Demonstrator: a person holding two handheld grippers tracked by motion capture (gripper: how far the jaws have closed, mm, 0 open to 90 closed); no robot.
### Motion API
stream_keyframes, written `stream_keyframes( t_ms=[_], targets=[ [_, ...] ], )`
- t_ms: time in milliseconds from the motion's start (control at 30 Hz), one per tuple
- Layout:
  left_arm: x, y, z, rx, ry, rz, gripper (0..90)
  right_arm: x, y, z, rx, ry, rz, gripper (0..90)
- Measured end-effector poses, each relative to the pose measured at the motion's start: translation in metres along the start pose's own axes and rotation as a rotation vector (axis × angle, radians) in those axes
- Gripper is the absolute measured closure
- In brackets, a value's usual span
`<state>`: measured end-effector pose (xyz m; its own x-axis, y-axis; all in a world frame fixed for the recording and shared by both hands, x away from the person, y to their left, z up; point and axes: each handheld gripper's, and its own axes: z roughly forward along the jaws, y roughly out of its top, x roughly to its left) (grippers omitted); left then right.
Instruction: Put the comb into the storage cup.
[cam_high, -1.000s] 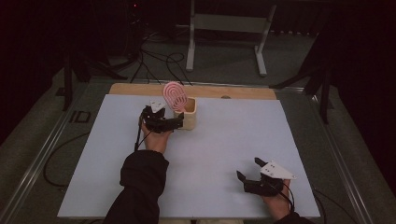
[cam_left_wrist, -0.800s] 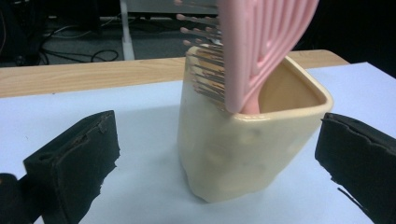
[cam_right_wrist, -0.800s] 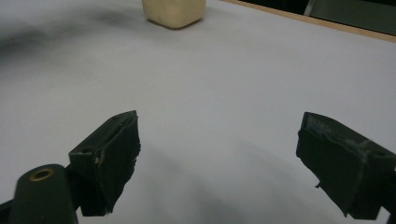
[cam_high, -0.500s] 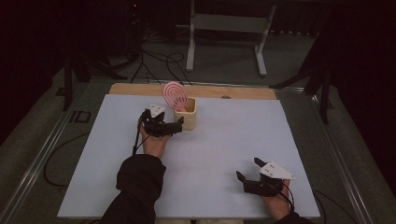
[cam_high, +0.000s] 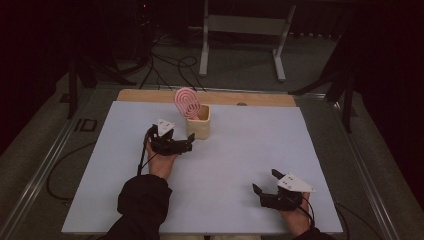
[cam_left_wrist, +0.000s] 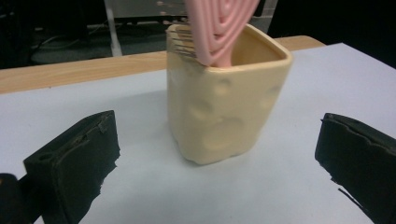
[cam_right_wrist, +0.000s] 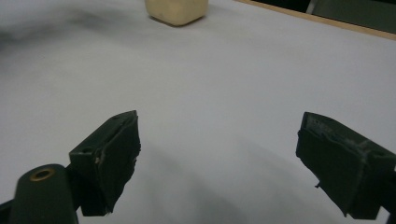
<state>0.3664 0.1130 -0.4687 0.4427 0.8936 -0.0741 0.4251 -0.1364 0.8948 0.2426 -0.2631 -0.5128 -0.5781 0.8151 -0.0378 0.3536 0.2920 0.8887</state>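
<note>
Just ahead of our left tongs (cam_left_wrist: 215, 186), jaws apart, stands the cream ceramic holder (cam_left_wrist: 224, 98), upright on the desk (cam_high: 240, 150) with a pink spiral whisk (cam_high: 187, 102) propped inside (leaning on its rim). Our right tongs (cam_high: 264, 186), also apart, wait well away.

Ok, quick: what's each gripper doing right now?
Left gripper: open, holding nothing, just short of the cup.
Right gripper: open, holding nothing.
</note>
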Motion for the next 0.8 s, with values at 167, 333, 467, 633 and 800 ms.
stream_keyframes(
  t_ms=[167, 333, 467, 633, 800],
  targets=[
    [-0.003, -0.002, -0.009, -0.011, -0.011, 0.024, 0.5, 0.0, 0.0, 0.0, 0.0, -0.001, 0.001, 13.3],
    [-0.005, -0.008, -0.022, -0.02, -0.011, 0.052, 0.5, 0.0, 0.0, 0.0, -0.001, 0.0, -0.001, 13.3],
    [-0.006, -0.011, -0.03, -0.021, -0.015, 0.07, 0.4, 0.0, 0.0, 0.0, -0.003, -0.001, 0.003, 13.3],
    [-0.006, -0.016, -0.037, -0.022, -0.011, 0.079, 0.4, 0.0, 0.0, -0.001, -0.004, -0.002, 0.004, 13.3],
    [-0.002, -0.029, -0.049, -0.007, -0.005, 0.088, 0.5, 0.0, 0.0, -0.001, -0.005, -0.003, 0.005, 13.2]
  ],
)
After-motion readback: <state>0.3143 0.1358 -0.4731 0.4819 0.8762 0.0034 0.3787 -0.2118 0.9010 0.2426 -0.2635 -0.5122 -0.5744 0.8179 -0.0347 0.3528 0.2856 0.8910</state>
